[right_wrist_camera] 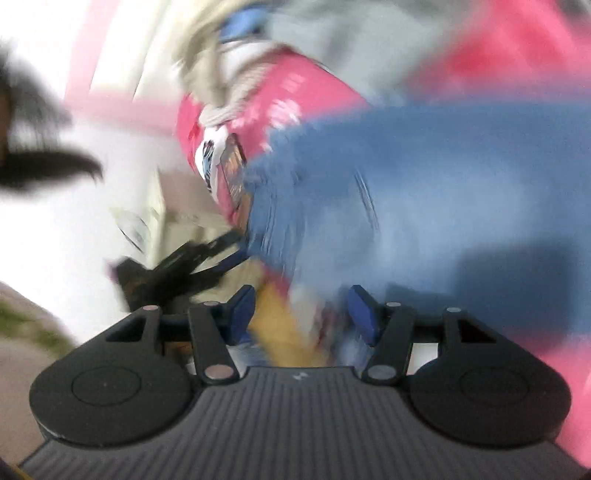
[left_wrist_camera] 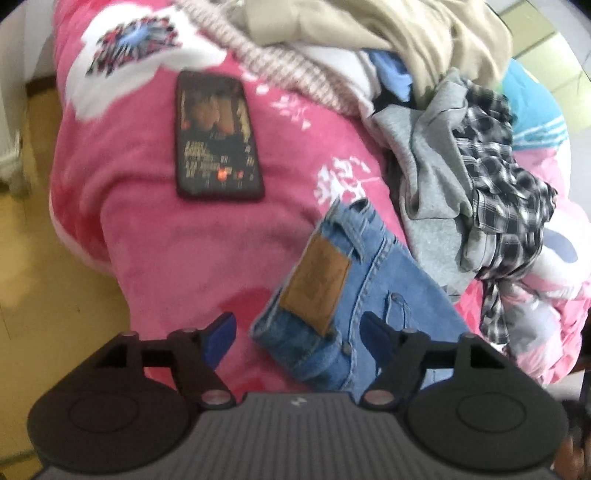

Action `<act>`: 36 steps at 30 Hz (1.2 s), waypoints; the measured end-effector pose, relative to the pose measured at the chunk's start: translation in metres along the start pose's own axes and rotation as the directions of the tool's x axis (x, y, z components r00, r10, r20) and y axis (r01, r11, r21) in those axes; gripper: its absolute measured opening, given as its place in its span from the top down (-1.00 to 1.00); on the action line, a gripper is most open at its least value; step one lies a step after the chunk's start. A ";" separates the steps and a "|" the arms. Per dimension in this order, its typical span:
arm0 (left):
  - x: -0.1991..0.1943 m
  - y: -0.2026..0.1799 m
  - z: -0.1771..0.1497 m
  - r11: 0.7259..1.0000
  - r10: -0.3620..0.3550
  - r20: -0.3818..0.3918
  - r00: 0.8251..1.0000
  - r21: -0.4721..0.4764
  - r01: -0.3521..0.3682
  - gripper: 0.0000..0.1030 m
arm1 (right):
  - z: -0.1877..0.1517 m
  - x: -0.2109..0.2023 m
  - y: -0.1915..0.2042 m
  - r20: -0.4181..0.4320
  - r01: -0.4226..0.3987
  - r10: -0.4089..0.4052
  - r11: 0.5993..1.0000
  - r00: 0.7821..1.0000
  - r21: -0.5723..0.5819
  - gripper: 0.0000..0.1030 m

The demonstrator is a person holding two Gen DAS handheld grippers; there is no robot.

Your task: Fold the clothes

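Observation:
Folded blue jeans (left_wrist_camera: pixel 376 266) with a brown leather patch (left_wrist_camera: pixel 314 284) lie on a pink blanket (left_wrist_camera: pixel 147 221). My left gripper (left_wrist_camera: pixel 299 336) hovers just above the waistband end. It is open, with its blue pads wide apart on either side of the denim and not pressing it. The right wrist view is badly smeared. There the jeans (right_wrist_camera: pixel 424 177) fill the right half, and my right gripper (right_wrist_camera: pixel 303 312) is open with nothing clearly between its pads. At its left show the black links (right_wrist_camera: pixel 184 266) of my left gripper.
A black phone (left_wrist_camera: pixel 216 136) with a lit screen lies on the blanket beyond the jeans. To the right is an unfolded pile: a grey garment (left_wrist_camera: pixel 432 184), a plaid shirt (left_wrist_camera: pixel 506 177) and beige cloth (left_wrist_camera: pixel 388 26). The bed edge drops to a yellow floor (left_wrist_camera: pixel 44 258) on the left.

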State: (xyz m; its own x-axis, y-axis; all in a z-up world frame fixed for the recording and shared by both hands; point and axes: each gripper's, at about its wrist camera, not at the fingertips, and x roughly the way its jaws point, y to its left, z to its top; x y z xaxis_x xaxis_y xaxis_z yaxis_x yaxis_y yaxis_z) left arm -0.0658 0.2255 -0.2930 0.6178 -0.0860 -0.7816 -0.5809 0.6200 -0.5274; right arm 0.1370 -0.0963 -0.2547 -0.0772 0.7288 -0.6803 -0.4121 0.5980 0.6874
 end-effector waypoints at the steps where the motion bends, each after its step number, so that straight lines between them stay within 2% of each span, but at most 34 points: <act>1: 0.000 -0.001 0.004 1.000 0.004 0.001 1.000 0.016 -0.004 -0.48 | 0.015 0.015 0.010 0.008 0.042 -0.042 0.992 0.999 -0.120 -0.10; 3: 0.003 -0.003 0.010 0.999 0.021 -0.006 1.000 0.038 -0.021 -0.51 | 0.048 0.048 0.019 -0.006 0.053 -0.057 0.958 0.998 -0.281 -0.09; 5: 0.006 -0.005 0.014 0.997 0.028 -0.008 1.000 0.073 -0.027 -0.52 | 0.068 0.077 0.028 -0.023 0.041 -0.054 0.919 0.998 -0.393 -0.08; 7: 0.008 -0.008 0.016 0.993 0.026 -0.005 1.000 0.114 -0.025 -0.51 | 0.061 0.093 0.045 -0.028 0.021 -0.040 0.878 0.999 -0.478 -0.07; 9: 0.009 -0.011 0.016 0.989 0.023 -0.005 1.000 0.144 -0.022 -0.49 | 0.083 0.110 0.047 -0.044 0.042 -0.078 0.846 0.996 -0.531 -0.06; 12: 0.011 -0.011 0.016 0.989 0.009 -0.007 1.000 0.148 -0.008 -0.41 | 0.092 0.126 0.047 -0.061 0.090 -0.153 0.810 0.986 -0.579 -0.02; 15: 0.014 -0.010 0.017 0.989 0.001 -0.008 1.000 0.146 0.000 -0.33 | 0.096 0.132 0.045 -0.087 0.088 -0.176 0.791 0.981 -0.606 -0.02; 18: 0.016 -0.010 0.018 0.988 -0.005 -0.005 1.000 0.157 0.006 -0.16 | 0.100 0.141 0.042 -0.140 0.061 -0.190 0.774 0.972 -0.630 0.02; 19: 0.016 -0.010 0.019 0.987 -0.007 -0.006 1.000 0.161 0.008 -0.15 | 0.100 0.142 0.042 -0.155 0.052 -0.198 0.761 0.968 -0.646 0.12; 20: 0.017 -0.011 0.019 0.986 -0.008 -0.006 1.000 0.166 0.009 -0.13 | 0.099 0.143 0.043 -0.168 0.044 -0.205 0.748 0.964 -0.663 0.34; 22: 0.018 -0.013 0.020 0.983 -0.014 -0.003 1.000 0.181 0.014 -0.12 | 0.099 0.142 0.046 -0.189 0.027 -0.225 0.708 0.956 -0.705 0.53; 24: 0.020 -0.016 0.020 0.980 -0.017 0.000 1.000 0.199 0.017 -0.01 | 0.101 0.140 0.044 -0.191 0.029 -0.228 0.710 0.955 -0.704 0.62; 26: 0.023 -0.019 0.020 0.976 -0.019 0.002 1.000 0.218 0.018 0.21 | 0.102 0.140 0.042 -0.193 0.031 -0.229 0.718 0.954 -0.695 0.82; 27: 0.025 -0.020 0.020 0.974 -0.014 0.005 1.000 0.226 0.013 0.23 | 0.100 0.139 0.043 -0.193 0.027 -0.228 0.711 0.954 -0.703 0.92; 30: 0.024 -0.023 0.019 0.970 -0.006 0.019 1.000 0.245 0.001 0.25 | 0.093 0.131 0.050 -0.168 0.029 -0.225 0.676 0.960 -0.737 0.95; 35: 0.015 -0.034 0.023 0.963 -0.037 0.033 0.999 0.267 0.027 0.30 | 0.094 0.100 0.058 -0.105 0.068 -0.202 0.697 0.974 -0.713 0.97; 36: 0.015 -0.037 0.025 0.962 -0.038 0.036 0.999 0.271 0.027 0.43 | 0.094 0.095 0.060 -0.094 0.078 -0.205 0.697 0.974 -0.712 0.97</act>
State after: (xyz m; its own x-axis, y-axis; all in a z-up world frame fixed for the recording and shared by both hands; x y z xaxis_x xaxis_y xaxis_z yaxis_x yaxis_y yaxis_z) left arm -0.0216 0.2211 -0.2768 0.6583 -0.0815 -0.7483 -0.3985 0.8057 -0.4383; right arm 0.1908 0.0397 -0.2542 -0.0757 0.5563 -0.8275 -0.9402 0.2366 0.2451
